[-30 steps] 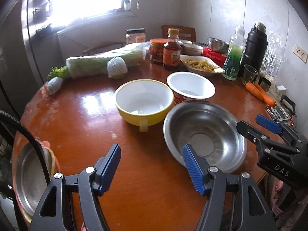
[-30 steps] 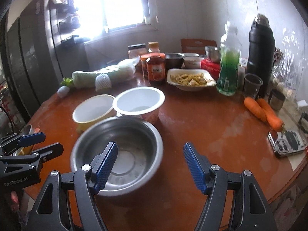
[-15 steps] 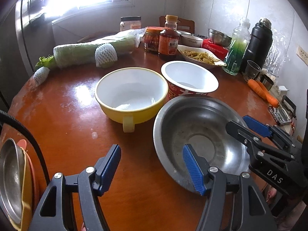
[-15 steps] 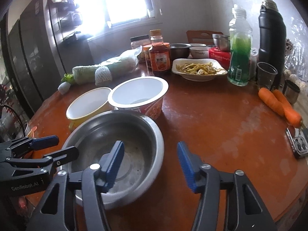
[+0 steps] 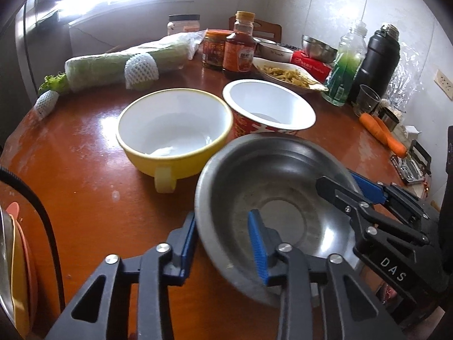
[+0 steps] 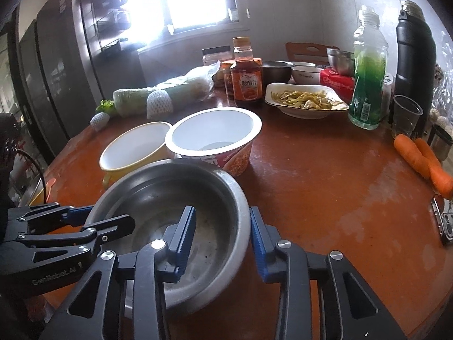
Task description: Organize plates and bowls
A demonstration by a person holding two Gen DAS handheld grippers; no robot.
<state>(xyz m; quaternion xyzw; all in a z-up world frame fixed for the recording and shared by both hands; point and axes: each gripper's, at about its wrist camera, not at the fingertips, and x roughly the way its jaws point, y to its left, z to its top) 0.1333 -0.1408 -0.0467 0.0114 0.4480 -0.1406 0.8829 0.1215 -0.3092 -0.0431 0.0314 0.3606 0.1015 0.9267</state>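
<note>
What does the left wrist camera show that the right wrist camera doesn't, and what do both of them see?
Only the left wrist view shows the stack of dishes at its left edge and the wall socket.

Only the right wrist view shows the dark cabinet by the window.

Both show the steel bowl, with the left gripper and right gripper each clamped over its rim on opposite sides, one finger inside and one outside. Both also show the yellow bowl, the noodle cup, the carrots and the black flask.
</note>
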